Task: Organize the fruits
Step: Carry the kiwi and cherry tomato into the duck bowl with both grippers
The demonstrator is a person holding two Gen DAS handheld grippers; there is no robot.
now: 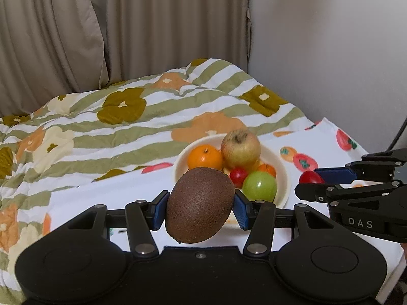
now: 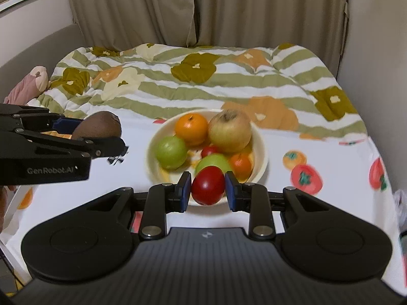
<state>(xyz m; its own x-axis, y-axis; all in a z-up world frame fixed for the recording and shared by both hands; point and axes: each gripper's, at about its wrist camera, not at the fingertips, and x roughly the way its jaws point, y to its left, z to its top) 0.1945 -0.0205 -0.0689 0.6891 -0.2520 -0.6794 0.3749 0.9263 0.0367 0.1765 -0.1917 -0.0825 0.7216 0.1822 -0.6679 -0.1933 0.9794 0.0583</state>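
Note:
A cream bowl (image 1: pixel 281 170) (image 2: pixel 262 152) sits on the white fruit-print cloth and holds an orange (image 1: pixel 204 158) (image 2: pixel 191 129), a yellowish apple (image 1: pixel 240 148) (image 2: pixel 230 131), green fruits (image 1: pixel 259 186) (image 2: pixel 171 152), a small red fruit (image 1: pixel 238 175) (image 2: pixel 209 150) and a small orange one (image 2: pixel 240 163). My left gripper (image 1: pixel 201 207) (image 2: pixel 101 133) is shut on a brown kiwi (image 1: pixel 199 207) (image 2: pixel 98 125), held above the cloth left of the bowl. My right gripper (image 2: pixel 208 190) (image 1: pixel 309 183) is shut on a red fruit (image 2: pixel 208 189) (image 1: pixel 310 177), held at the bowl's near rim.
A striped flower-print quilt (image 1: pixel 127 117) (image 2: pixel 203 76) covers the bed behind the bowl. Curtains (image 1: pixel 127 25) hang at the back and a wall (image 1: pixel 330 50) stands on the right. A pink cloth item (image 2: pixel 28 86) lies at the far left. The cloth (image 2: pixel 330 152) has printed fruits.

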